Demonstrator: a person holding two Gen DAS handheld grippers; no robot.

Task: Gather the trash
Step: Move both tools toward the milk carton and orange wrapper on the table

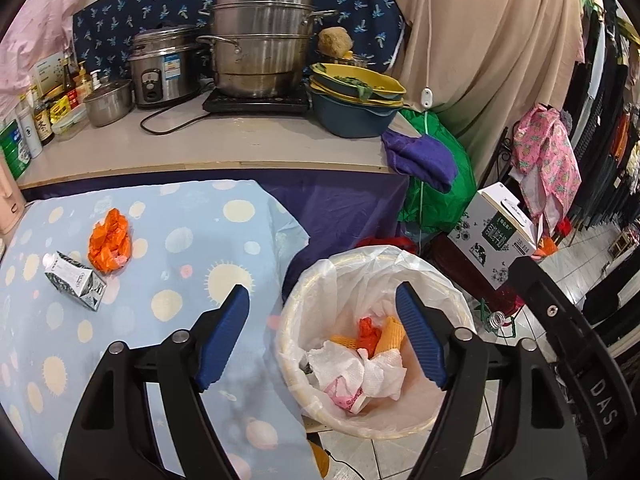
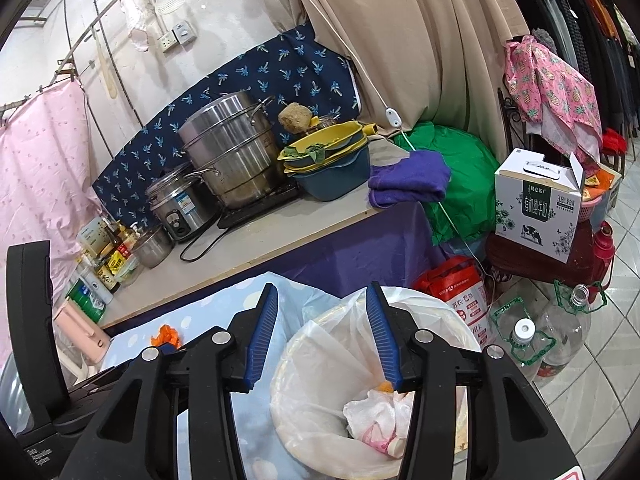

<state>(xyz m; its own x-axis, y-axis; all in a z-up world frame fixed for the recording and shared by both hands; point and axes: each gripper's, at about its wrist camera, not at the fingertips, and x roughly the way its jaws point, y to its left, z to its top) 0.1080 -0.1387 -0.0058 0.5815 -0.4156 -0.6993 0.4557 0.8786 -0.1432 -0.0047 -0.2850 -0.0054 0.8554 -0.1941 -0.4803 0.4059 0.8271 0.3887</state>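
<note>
Left gripper [image 1: 322, 312] wide open, nothing between the blue pads, hanging over the bin's near-left rim; one finger over the table edge, the other over the bin mouth. Right gripper [image 2: 322, 308] also open, narrower gap, empty, above the bin's far rim.

Landmark: bin [image 1: 288, 344], white liner, on the floor just beside the table [image 1: 192, 240] corner. Inside the bin: crumpled white tissue [image 1: 360, 368], orange scraps, a pink-print wrapper. So part of the job looks done.

Trash not yet collected, both on the table, well left of the bin:
- orange bag [image 1: 110, 244], crumpled plastic wad, farther from the bin's rim toward the counter side. Judged very light, soft, springy; will squash flat, may slip. Pinch through the bulky middle, close fully.
- carton [image 1: 76, 280], small milk carton on its side, cap end pointing away from the bin, just beside and nearly touching the orange bag. Judged light, probably empty, walls semi-stiff and will dent; coated surface a bit slick. Take it across the short flat sides at mid-body, not at the cap.

In the right view only the orange bag shows, left of the bin behind the finger; carton hidden.

Past the bin: counter [image 1: 200, 148] with pots, milk box [image 1: 492, 236] on the floor side. Not trash as far as I can judge.

Likely next: left gripper goes for the carton or bag.
</note>
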